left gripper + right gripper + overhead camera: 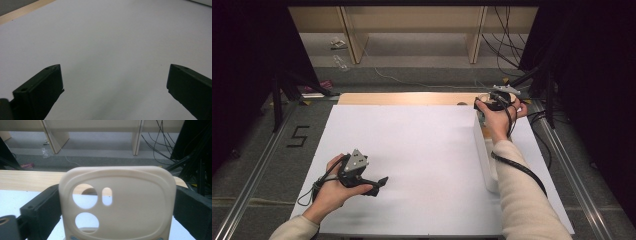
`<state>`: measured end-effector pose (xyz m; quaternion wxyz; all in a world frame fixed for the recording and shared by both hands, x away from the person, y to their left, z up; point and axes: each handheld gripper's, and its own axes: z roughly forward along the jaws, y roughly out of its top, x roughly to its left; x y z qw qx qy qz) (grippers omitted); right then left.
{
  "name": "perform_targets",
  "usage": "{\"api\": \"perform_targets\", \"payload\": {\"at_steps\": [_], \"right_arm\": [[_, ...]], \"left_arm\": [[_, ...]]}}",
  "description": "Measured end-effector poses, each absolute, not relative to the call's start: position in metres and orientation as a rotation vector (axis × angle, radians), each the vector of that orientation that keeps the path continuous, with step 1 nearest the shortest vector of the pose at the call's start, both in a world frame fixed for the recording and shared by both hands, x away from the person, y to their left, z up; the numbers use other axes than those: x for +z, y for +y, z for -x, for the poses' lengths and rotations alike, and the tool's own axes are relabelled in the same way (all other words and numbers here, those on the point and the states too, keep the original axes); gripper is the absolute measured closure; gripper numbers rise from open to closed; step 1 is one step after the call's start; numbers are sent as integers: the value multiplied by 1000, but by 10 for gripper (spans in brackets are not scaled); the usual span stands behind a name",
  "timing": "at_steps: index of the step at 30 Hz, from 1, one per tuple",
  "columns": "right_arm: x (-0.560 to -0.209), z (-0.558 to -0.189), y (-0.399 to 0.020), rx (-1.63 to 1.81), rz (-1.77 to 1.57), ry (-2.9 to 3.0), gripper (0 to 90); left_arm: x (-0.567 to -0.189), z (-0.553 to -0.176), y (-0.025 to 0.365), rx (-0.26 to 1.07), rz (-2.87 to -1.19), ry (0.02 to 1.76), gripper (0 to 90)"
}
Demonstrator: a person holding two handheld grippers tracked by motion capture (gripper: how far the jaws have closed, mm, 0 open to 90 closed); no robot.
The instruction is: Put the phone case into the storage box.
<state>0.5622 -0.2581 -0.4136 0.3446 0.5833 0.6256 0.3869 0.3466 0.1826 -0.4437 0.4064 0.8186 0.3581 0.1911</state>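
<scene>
A cream phone case [132, 202] with camera cut-outs stands upright between the black jaws of my right gripper [117, 195]. Both pads touch its side edges. In the high view my right gripper [493, 101] is at the far right of the white sheet [422, 150], by the wooden table edge, and the hand hides the case. My left gripper [381, 182] rests low over the near left part of the sheet. Its jaws stand wide apart in the left gripper view [113, 82], with nothing between them.
A long white box-like object [484, 150] lies along the sheet's right side, just under the right forearm. The wooden tabletop [402, 98] shows beyond the sheet. Metal rails [259, 160] flank the table, and cables [507, 45] and shelf legs lie on the floor behind.
</scene>
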Motion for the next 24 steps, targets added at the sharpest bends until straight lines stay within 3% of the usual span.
{"api": "perform_targets", "payload": {"at_steps": [15,24], "right_arm": [[-403,-556,-259,1019,-1524,1616,8],[-391,-540,-255,995,-1543,1639,55]], "left_arm": [[-443,-346,183,481,-2064,904,1],[-443,-346,182,480,-2062,905,1]]}}
